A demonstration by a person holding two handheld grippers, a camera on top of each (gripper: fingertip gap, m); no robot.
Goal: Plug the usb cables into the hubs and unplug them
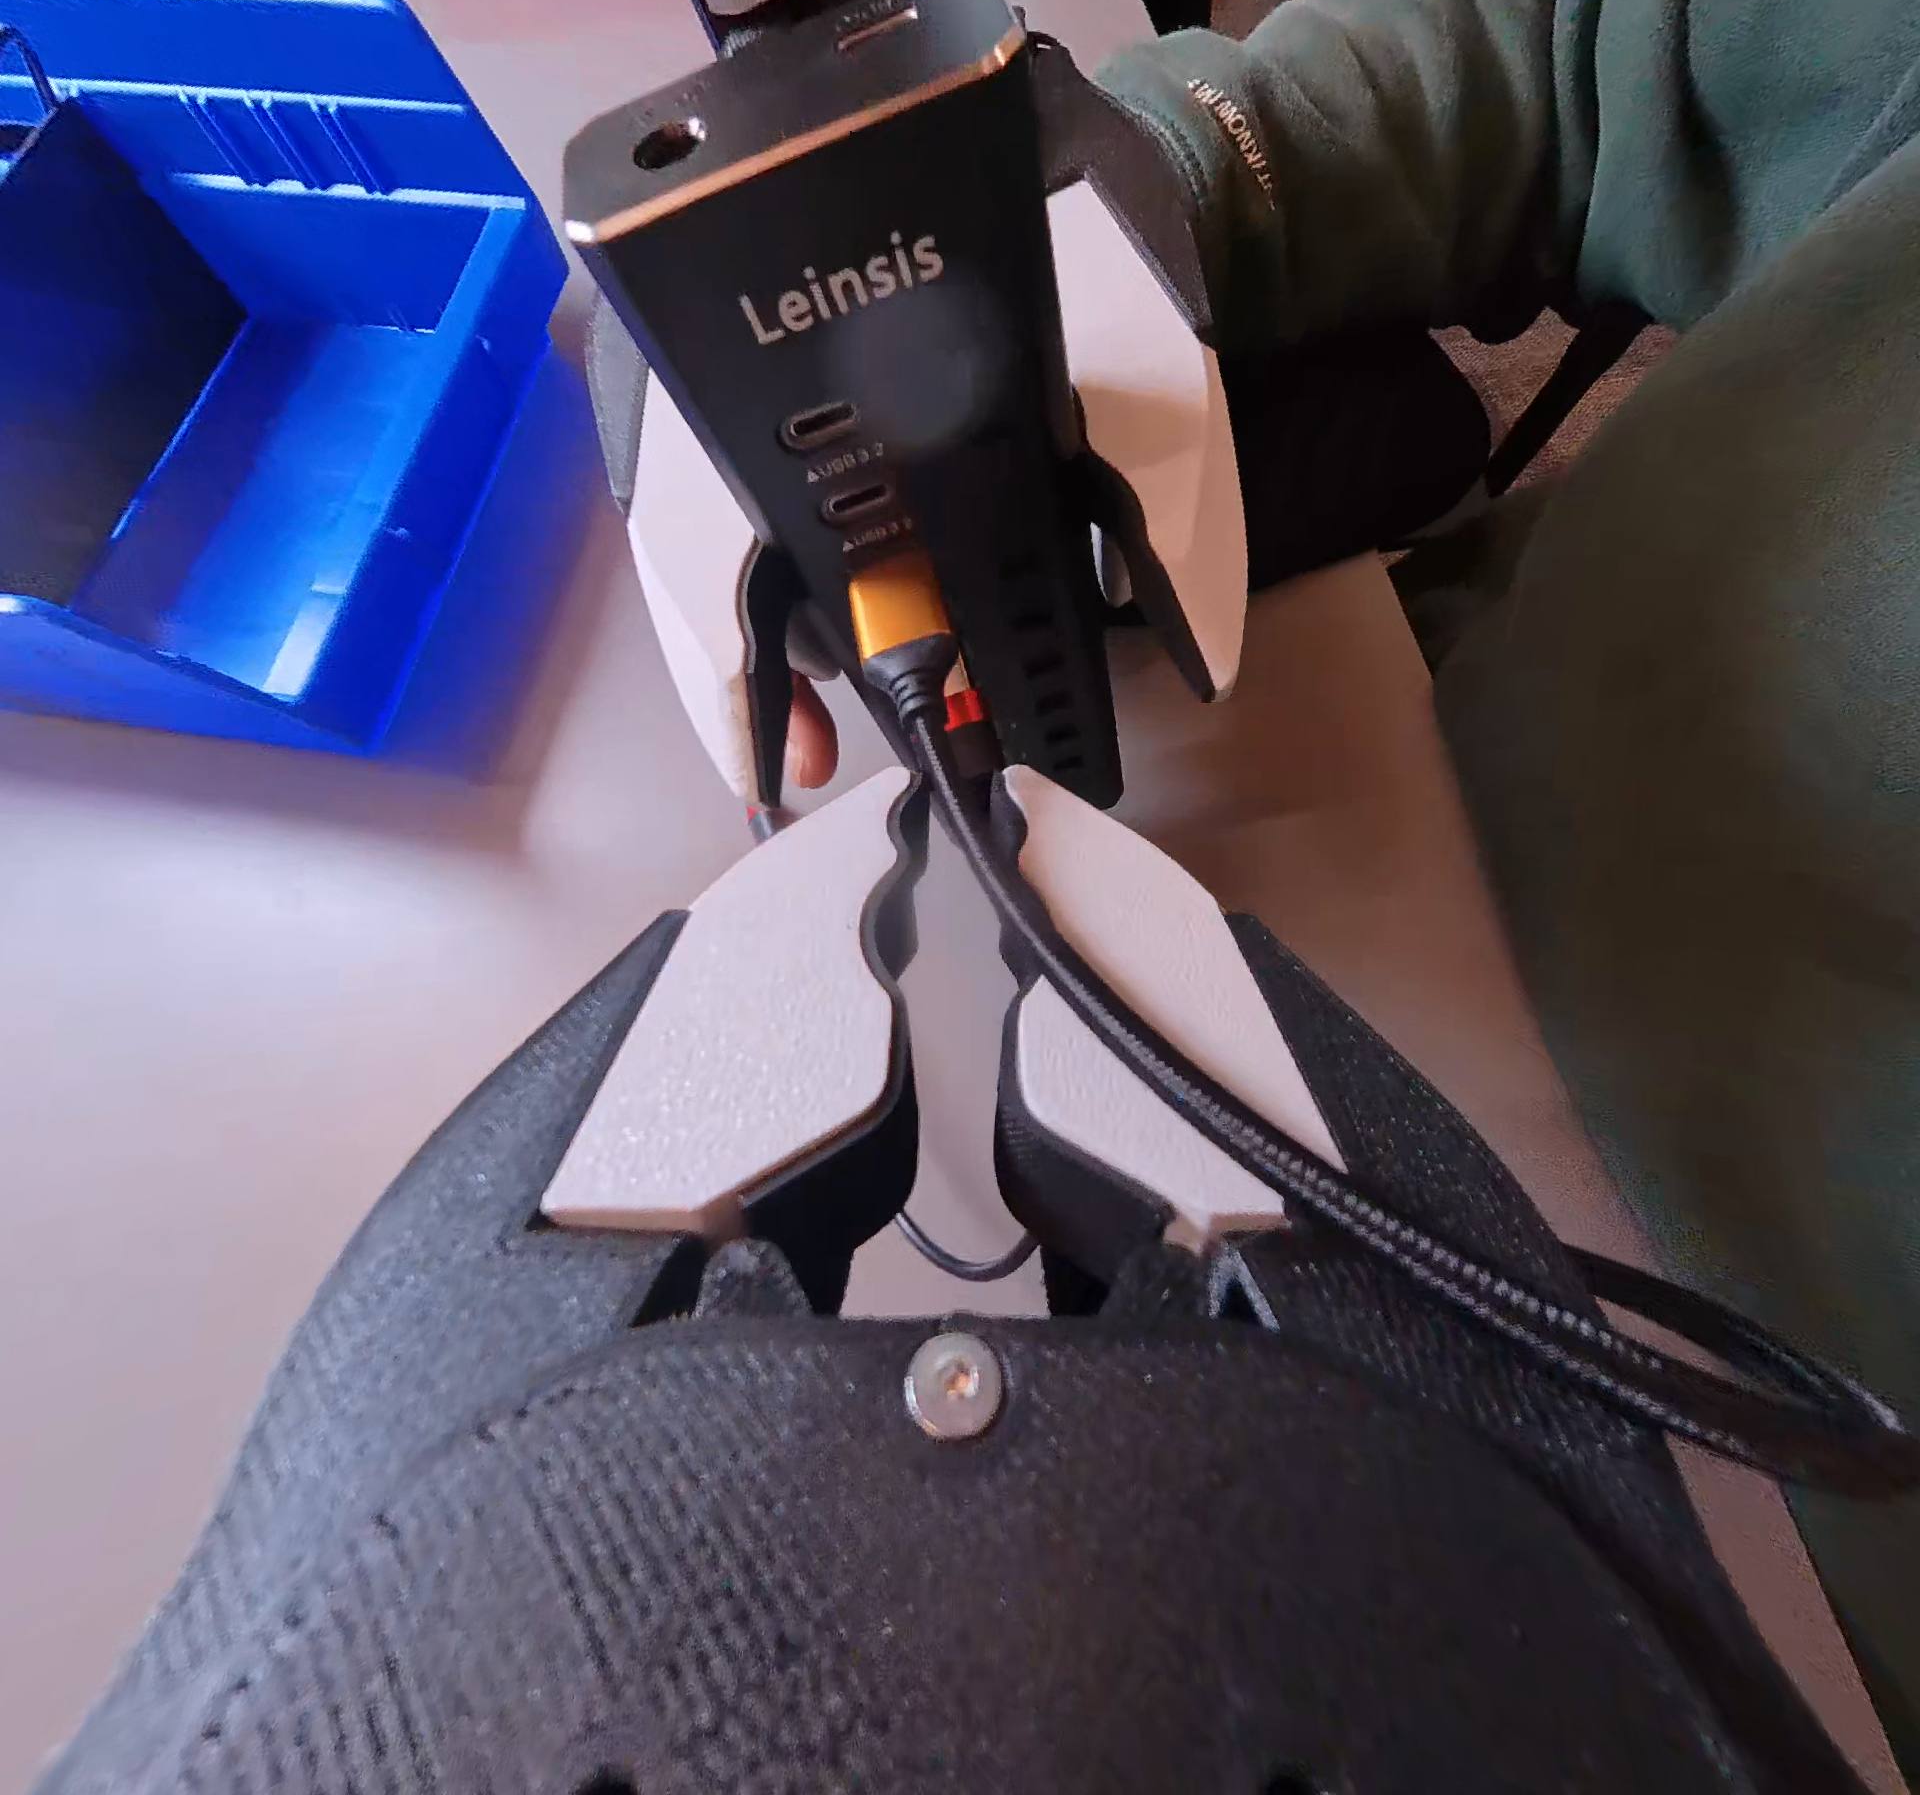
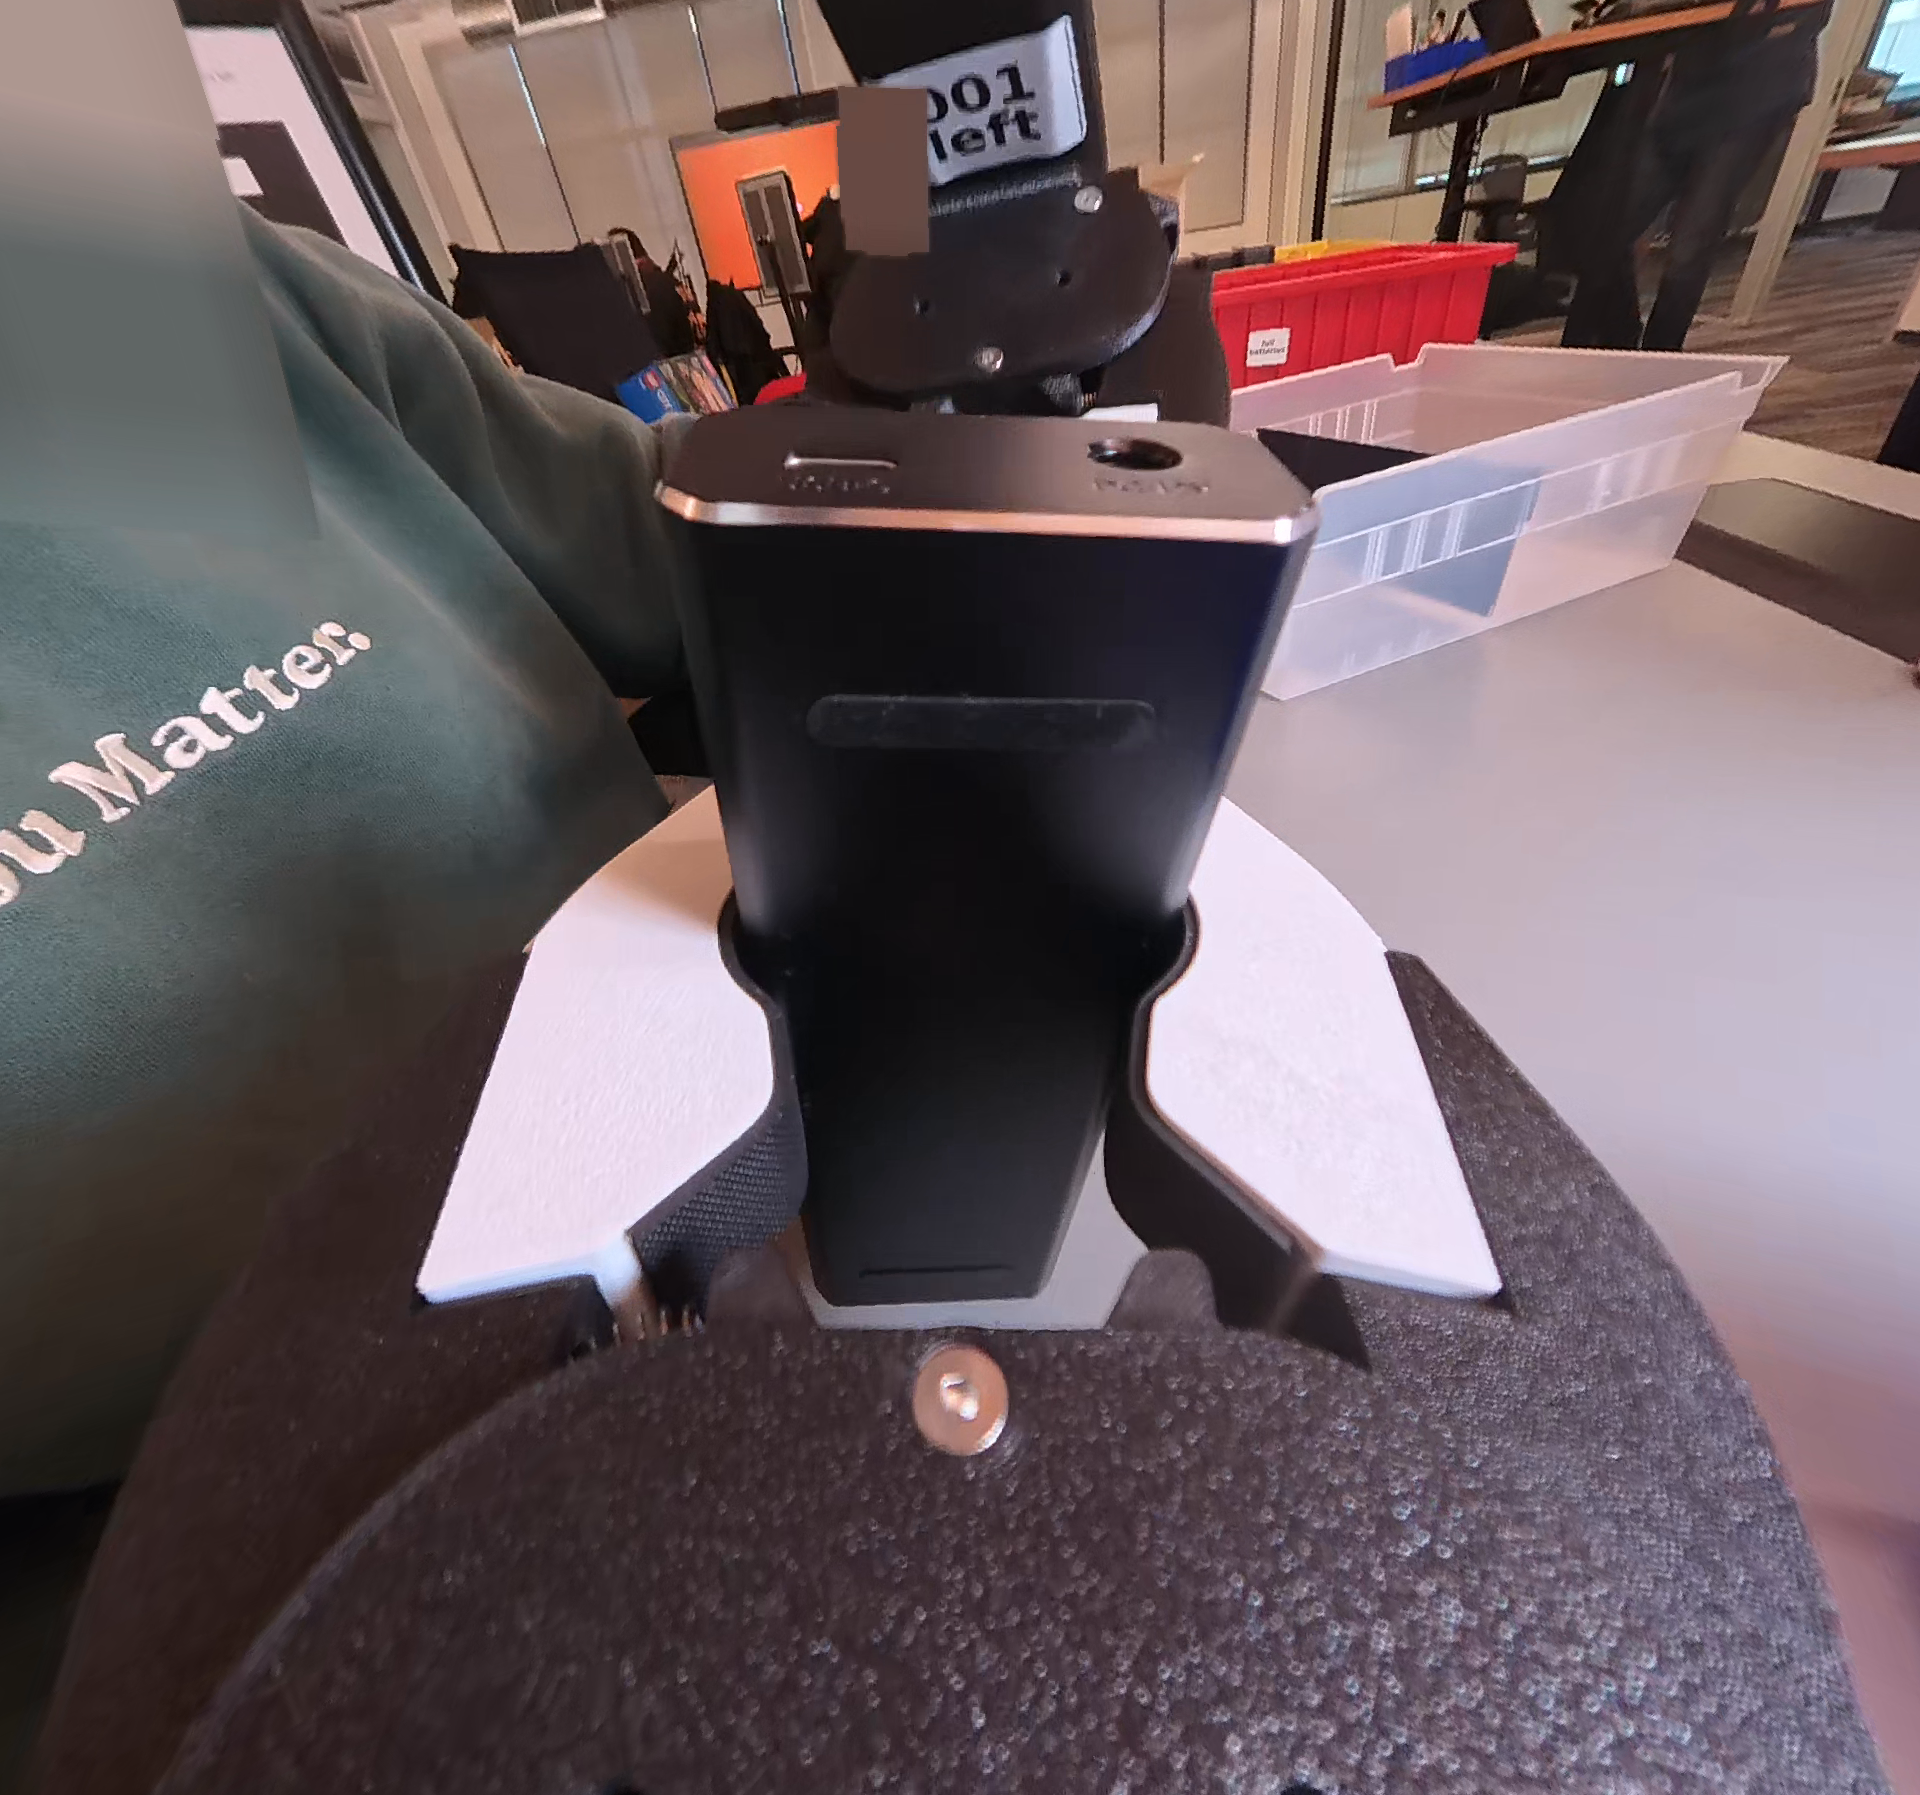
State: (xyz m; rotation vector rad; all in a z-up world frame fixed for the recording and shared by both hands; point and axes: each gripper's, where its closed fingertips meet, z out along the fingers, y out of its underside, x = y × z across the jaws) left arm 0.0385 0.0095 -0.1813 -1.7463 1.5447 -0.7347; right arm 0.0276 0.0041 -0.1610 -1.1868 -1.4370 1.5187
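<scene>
While the black USB hub (image 1: 842, 363) is held up off the table (image 1: 208, 966), it sits clenched between the white fingers of the right gripper (image 2: 961, 924), which grip its lower body from both sides. A gold-shelled USB plug (image 1: 896, 607) is seated in a port on the hub's face, below two vacant oval ports, with a red-collared plug (image 1: 961, 711) just beside it. Its black braided cable (image 1: 1195, 1049) runs out between the tips of the left gripper (image 1: 961, 789), whose fingers are nearly closed around the cable; firm contact cannot be confirmed. A blue divided bin (image 1: 312, 343) rests on the table to the left. A green sleeve (image 1: 1455, 135) borders the right side. A clear plastic bin (image 2: 1507, 498) stands behind the hub.
</scene>
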